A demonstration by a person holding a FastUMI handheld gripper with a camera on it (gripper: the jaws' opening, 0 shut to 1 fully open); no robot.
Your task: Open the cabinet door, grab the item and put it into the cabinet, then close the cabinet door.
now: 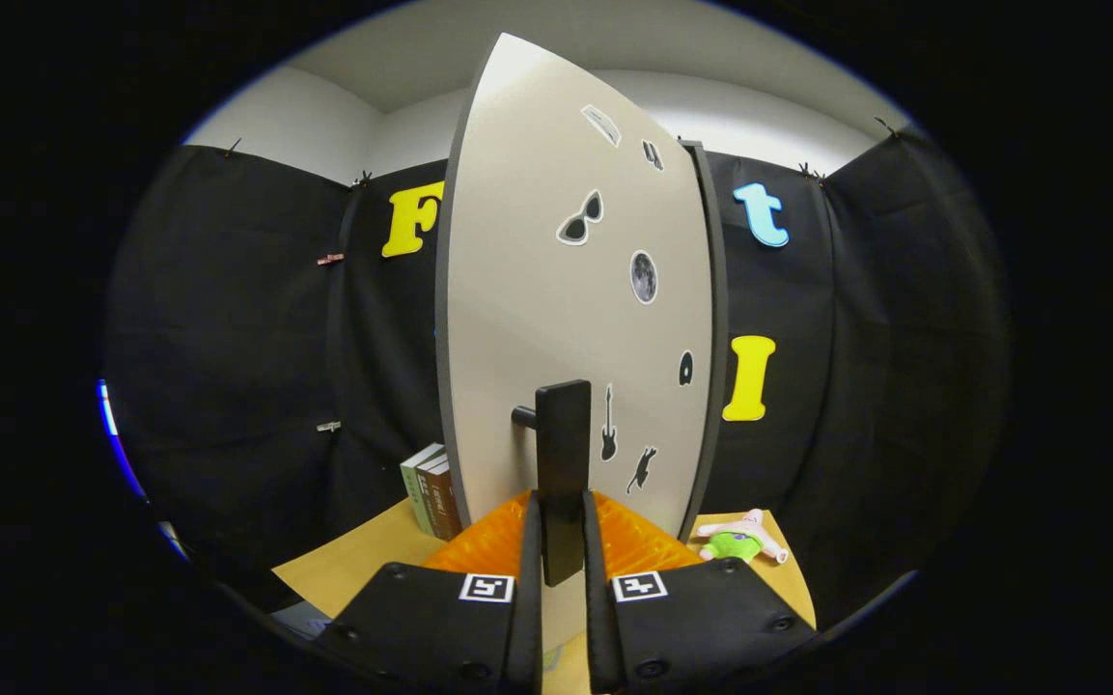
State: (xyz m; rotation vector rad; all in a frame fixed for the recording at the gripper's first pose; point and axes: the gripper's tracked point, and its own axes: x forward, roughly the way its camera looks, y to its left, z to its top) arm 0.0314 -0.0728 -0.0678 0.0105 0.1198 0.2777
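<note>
While the gripper (562, 541) is clamped on the black bar handle (563, 463) of the cabinet door (556, 319), both fingers (529, 579) pressing its sides, the step in hand looks like swinging that door. From the handle, the door's pale face spreads upward and to both sides, stickers scattered right of it. The handle's long axis runs upright, straight along the gap between the jaws, and a short post joins it to the door on its left. Right of the handle and lower, past the door's dark right edge, the item, a small plush toy (739, 541) in pink and green, lies on the yellowish tabletop (363, 555), well apart from the fingers. Left of the handle, behind the door's left edge, books (432, 492) stand on the table, so room looks tighter there than toward the toy.
</note>
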